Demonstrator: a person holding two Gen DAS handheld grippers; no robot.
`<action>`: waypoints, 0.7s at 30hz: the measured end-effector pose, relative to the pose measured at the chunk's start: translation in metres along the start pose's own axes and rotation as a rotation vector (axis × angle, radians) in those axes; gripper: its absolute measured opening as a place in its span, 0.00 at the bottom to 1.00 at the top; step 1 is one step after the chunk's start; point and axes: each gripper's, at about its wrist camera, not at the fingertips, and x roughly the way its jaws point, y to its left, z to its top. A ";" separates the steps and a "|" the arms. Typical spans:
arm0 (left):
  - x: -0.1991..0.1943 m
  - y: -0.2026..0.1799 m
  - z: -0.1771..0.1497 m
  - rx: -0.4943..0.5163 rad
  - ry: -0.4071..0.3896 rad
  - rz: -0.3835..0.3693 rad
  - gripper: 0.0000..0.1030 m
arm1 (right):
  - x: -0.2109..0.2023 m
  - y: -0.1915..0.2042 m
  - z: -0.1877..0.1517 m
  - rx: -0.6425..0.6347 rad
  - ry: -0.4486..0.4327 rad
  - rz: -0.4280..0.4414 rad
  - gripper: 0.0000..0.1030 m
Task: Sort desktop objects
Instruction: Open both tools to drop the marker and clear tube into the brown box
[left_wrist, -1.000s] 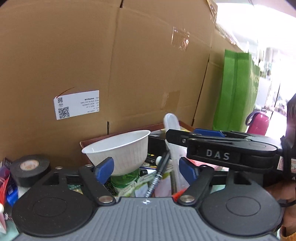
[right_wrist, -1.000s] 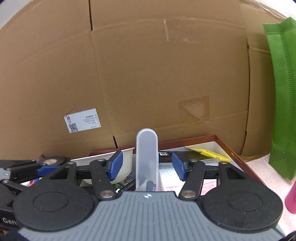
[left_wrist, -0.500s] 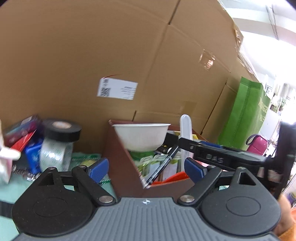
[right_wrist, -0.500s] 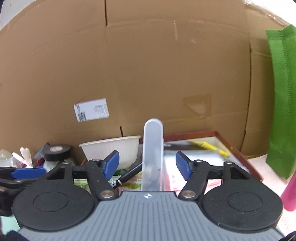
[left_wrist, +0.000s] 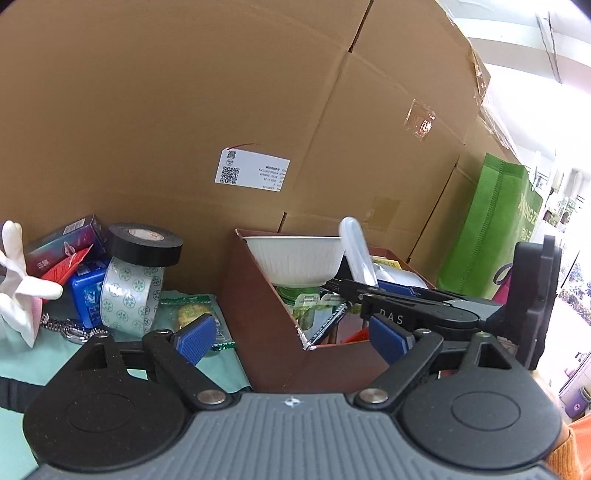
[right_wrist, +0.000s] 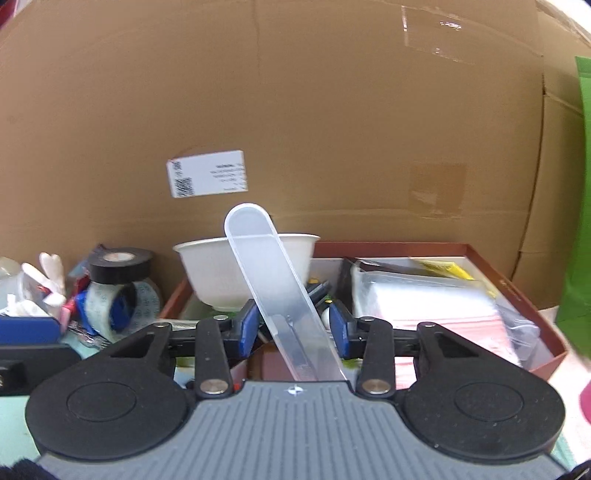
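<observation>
A clear case (right_wrist: 280, 295) is seen leaning between the blue pads of the right gripper (right_wrist: 293, 328); the fingers stand a little wider than the case, so whether it is gripped cannot be told, and it is probably being set into or drawn from the box (right_wrist: 517, 291). The left gripper (left_wrist: 291, 334) is held wide open and empty before the box corner, likely kept ready for the next item. In the box a white bowl (left_wrist: 295, 262), packets and pens are kept; tape rolls (left_wrist: 142, 266) are left outside on the desk.
</observation>
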 end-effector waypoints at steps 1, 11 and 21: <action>0.000 0.001 -0.001 -0.006 0.003 -0.005 0.90 | -0.001 -0.003 0.000 -0.005 0.004 -0.011 0.36; -0.002 0.001 -0.003 -0.017 0.009 -0.020 0.90 | -0.004 -0.026 0.026 0.080 -0.042 -0.030 0.25; -0.006 0.009 -0.003 -0.035 -0.017 0.023 0.90 | 0.006 -0.028 0.025 0.101 -0.042 -0.015 0.53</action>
